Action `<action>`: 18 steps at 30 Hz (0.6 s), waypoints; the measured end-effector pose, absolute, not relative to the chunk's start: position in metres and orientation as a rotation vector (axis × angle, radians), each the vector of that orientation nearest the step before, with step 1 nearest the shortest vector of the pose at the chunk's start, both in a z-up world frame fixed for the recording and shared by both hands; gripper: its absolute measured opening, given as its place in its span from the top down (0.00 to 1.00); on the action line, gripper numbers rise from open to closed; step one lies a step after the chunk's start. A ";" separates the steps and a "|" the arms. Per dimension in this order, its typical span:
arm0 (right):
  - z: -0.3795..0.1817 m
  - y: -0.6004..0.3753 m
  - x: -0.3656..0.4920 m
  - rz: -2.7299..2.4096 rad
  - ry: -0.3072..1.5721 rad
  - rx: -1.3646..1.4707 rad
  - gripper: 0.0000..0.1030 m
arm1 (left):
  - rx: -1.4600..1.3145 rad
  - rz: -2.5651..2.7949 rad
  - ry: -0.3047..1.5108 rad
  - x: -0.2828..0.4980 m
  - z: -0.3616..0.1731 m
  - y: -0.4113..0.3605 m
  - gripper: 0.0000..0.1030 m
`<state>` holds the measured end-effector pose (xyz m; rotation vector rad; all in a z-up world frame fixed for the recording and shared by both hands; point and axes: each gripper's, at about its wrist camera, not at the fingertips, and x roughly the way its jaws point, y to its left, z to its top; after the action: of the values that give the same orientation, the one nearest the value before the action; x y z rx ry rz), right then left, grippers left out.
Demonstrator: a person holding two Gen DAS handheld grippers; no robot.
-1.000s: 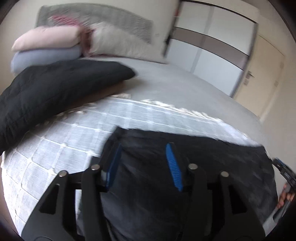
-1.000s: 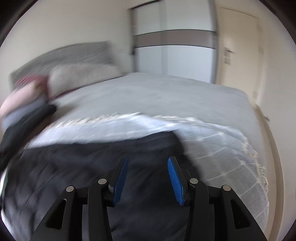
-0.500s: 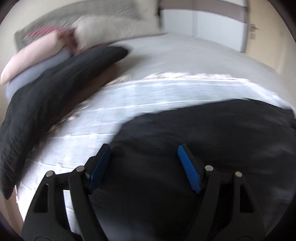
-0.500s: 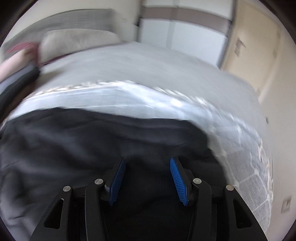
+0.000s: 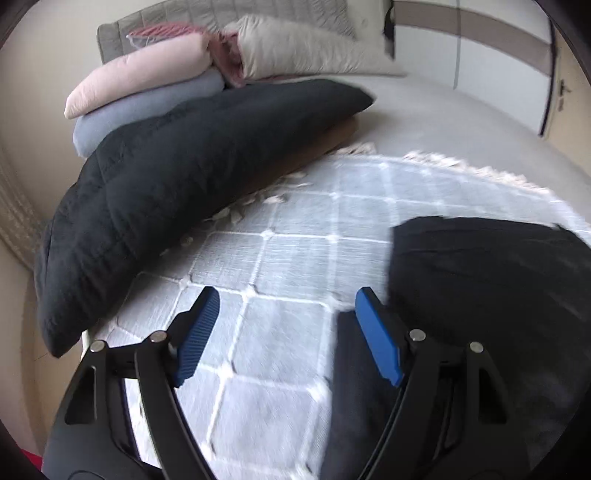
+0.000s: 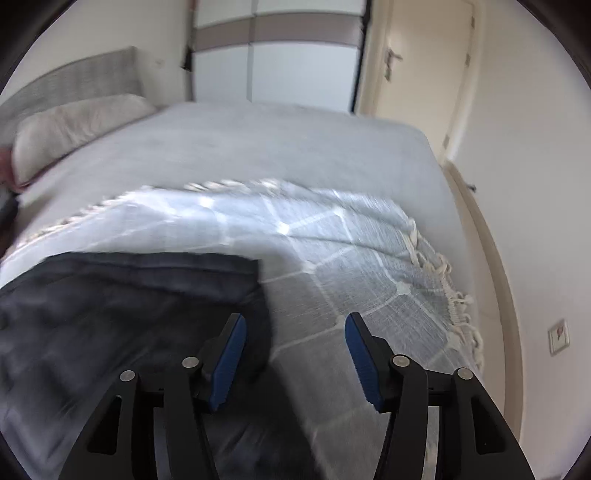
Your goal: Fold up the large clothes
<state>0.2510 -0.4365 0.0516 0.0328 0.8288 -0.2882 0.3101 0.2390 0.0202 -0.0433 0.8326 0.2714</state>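
Garment (image 5: 491, 280), one, dark, lower right on one checked blanket (image 5: 295, 258); left gripper (image 5: 286, 332) and right gripper (image 6: 293, 356) both spread wide, empty; three pillows (image 5: 147, 74) upper left.

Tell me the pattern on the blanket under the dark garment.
Light grey-blue blanket with a white grid; left wrist view.

Home bedroom, wide bed (image 6: 295, 147) under a grey cover, padded headboard (image 5: 280, 11) with stacked pillows (image 5: 147, 74) at its head end, checked fringed throw (image 5: 295, 236), sliding-door wardrobe (image 6: 280, 55), cream door (image 6: 417, 55)
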 end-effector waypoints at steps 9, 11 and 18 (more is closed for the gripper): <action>0.081 -0.345 0.180 -0.119 0.786 -0.107 0.30 | -0.018 0.032 0.803 0.245 0.045 0.147 0.17; 0.078 -0.331 0.172 -0.102 0.795 -0.144 0.30 | -0.005 0.022 0.832 0.233 0.038 0.136 0.17; 0.053 -0.355 0.146 -0.143 0.880 -0.037 0.28 | -0.211 0.126 0.941 0.197 0.011 0.175 0.17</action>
<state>0.1458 -0.3549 0.0531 -0.0368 0.8802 -0.1431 0.1970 0.1745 0.0107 -0.2106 0.9414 0.1265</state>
